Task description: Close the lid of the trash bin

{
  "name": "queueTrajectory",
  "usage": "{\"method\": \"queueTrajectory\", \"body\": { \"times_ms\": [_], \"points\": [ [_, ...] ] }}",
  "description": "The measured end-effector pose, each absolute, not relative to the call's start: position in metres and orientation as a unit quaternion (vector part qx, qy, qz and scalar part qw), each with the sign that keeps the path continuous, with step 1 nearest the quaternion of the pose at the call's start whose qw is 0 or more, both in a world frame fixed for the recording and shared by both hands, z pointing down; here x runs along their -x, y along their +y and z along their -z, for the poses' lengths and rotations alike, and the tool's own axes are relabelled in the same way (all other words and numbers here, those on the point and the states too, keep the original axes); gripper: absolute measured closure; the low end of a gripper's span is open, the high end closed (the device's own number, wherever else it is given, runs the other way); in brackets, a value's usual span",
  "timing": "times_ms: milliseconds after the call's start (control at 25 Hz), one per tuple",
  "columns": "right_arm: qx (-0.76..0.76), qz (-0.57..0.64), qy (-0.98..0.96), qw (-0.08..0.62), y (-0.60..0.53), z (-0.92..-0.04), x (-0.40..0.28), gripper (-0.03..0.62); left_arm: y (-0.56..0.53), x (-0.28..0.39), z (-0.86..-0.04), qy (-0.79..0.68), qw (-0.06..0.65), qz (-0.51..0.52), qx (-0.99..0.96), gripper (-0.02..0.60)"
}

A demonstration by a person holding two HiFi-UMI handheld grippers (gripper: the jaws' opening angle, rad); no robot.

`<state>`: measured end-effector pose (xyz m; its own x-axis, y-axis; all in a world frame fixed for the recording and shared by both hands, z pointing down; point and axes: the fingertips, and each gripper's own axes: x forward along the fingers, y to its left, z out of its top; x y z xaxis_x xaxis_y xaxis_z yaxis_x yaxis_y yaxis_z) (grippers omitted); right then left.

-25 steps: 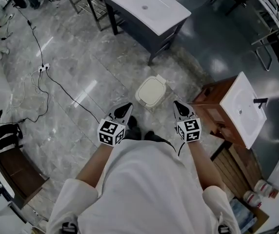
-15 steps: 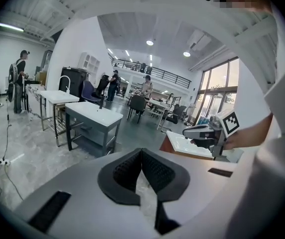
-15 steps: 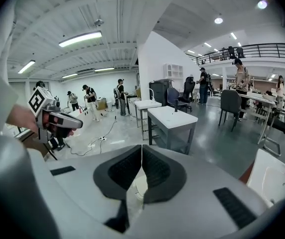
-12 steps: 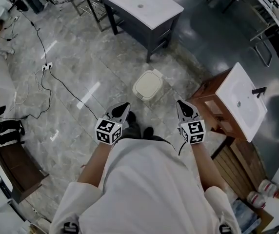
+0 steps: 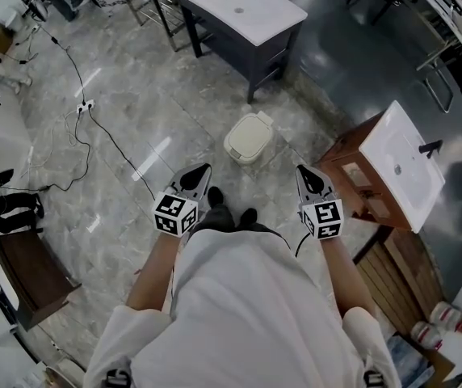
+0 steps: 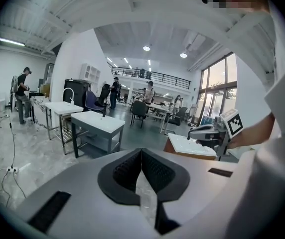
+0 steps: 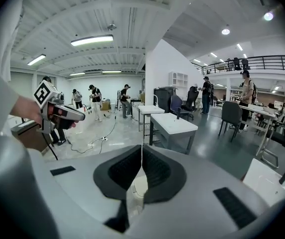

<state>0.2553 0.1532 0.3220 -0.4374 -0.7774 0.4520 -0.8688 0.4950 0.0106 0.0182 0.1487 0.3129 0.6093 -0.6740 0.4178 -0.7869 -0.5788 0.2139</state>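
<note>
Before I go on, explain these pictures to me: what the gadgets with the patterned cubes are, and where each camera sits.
No robot here: a person holds a hand-held gripper in each hand, the left hand-held gripper and the right hand-held gripper; the marker cubes belong to them. The head view comes from a camera on the person's head, looking steeply down. The other two come from cameras riding on each hand-held gripper, looking along its jaws. Both pairs of jaws are shut and hold nothing. On the marble floor ahead of the person stands a cream trash bin, its lid apparently down.
</note>
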Motion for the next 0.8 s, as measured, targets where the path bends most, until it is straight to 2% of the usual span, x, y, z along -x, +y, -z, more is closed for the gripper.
{"method": "queueTrajectory", "body": {
  "times_ms": [400, 800],
  "points": [
    [-0.534, -0.114, -0.816, 0.191, 0.156, -0.298, -0.246, 0.562, 0.152, 0.006, -0.290, -0.375, 0.159, -0.141, -0.902, 0.563],
    [-0.576, -0.127, -0.793, 0.152, 0.159, -0.277, -0.227, 0.563, 0.145, 0.038, -0.278, -0.361, 0.161, -0.134, -0.909, 0.563]
  ]
}}
